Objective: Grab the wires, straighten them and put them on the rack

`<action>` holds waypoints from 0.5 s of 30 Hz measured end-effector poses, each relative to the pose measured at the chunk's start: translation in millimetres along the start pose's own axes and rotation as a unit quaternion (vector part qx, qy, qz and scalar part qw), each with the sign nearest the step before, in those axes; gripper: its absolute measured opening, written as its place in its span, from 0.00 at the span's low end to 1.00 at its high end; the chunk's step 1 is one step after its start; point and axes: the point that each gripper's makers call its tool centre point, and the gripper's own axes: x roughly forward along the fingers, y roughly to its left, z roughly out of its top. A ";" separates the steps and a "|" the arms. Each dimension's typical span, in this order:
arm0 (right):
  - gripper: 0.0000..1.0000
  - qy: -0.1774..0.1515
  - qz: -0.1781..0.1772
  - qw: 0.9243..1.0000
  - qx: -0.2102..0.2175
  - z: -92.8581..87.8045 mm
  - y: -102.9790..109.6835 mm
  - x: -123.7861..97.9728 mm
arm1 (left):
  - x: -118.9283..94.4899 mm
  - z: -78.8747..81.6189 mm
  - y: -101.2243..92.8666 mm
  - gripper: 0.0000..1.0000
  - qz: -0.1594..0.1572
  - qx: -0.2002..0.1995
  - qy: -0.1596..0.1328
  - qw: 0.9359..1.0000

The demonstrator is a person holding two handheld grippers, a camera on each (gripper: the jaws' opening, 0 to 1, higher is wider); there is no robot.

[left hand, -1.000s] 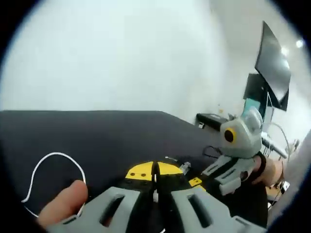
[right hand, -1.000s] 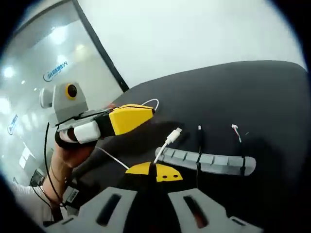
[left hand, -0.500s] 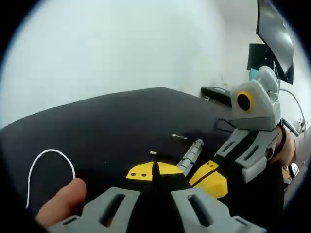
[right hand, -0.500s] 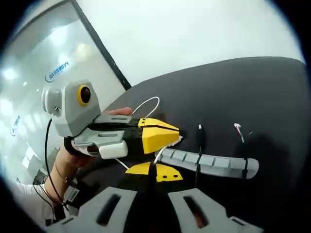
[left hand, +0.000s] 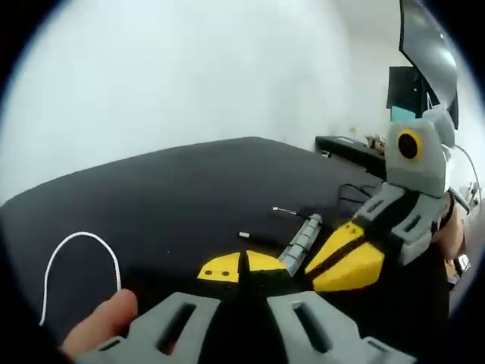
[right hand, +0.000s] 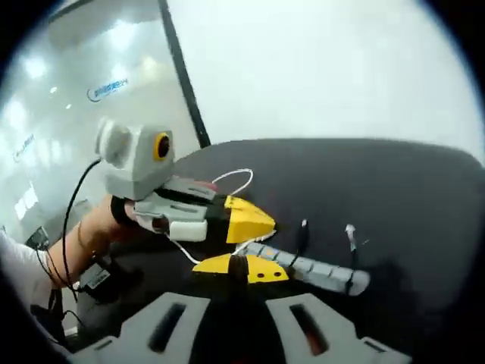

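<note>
White cable [left hand: 79,262] loops on the black desk [left hand: 174,197] at the far left of the left gripper view, just above a thumb [left hand: 102,330] at the bottom edge. Moving right, the left tongs [left hand: 241,269] show their yellow tips pressed together; a thin dark line sits between them, but whether cable is pinched there I cannot tell. Beyond the tips lies the grey ribbed rack [left hand: 301,241], with two thin wire ends poking out past it. At the right, the right tongs [left hand: 345,262] come in with yellow tips closed, just beside the rack.

In the right gripper view, a hand [right hand: 98,227] at the left carries the left tongs [right hand: 258,222], clenched, with the white cable [right hand: 231,178] looping behind them and a strand trailing below. In the middle, the right tongs [right hand: 241,267] are closed at the tips; I cannot tell whether the white strand is caught there. To the right the rack [right hand: 311,269] lies flat on the desk [right hand: 394,197], with a black wire [right hand: 301,235] and a pale-tipped wire [right hand: 351,233] already seated in its slots.

The risks, as I judge them: both tongs crowd the rack's near end, so a nudge could shift it or pop out the seated wires. The loop is slack, so pulling unevenly may kink it or let the strand slip free before it reaches a slot.
</note>
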 end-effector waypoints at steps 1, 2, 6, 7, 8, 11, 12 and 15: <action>0.00 0.005 -0.006 1.000 0.008 2.4 -1.7 0.1 | 0.4 0.3 0.5 0.03 -0.002 -0.004 0.000 1.000; 0.00 0.039 -0.018 0.999 0.006 -2.3 -4.4 0.5 | 0.5 0.2 0.3 0.03 -0.002 -0.006 0.001 1.000; 0.00 0.078 -0.044 0.992 -0.091 5.9 -3.0 18.2 | -0.5 -1.2 0.3 0.03 -0.003 -0.014 -0.004 1.000; 0.00 0.077 -0.051 0.989 -0.116 9.7 -3.6 22.6 | -0.7 -1.4 0.8 0.03 -0.005 -0.015 -0.008 1.000; 0.00 0.074 -0.046 0.990 -0.109 9.8 0.8 26.8 | -0.9 -1.5 0.9 0.03 -0.006 -0.014 -0.010 1.000; 0.00 0.101 -0.038 0.990 -0.096 1.8 4.4 33.3 | -0.3 -2.2 9.1 0.03 0.010 -0.010 -0.017 1.000; 0.00 0.113 -0.044 0.988 -0.099 -1.5 2.1 33.9 | 0.7 -1.9 8.7 0.03 0.003 -0.023 -0.018 1.000; 0.00 0.140 -0.066 0.980 -0.125 -10.4 -7.8 34.1 | -0.8 -6.8 11.2 0.03 -0.003 -0.054 -0.012 0.998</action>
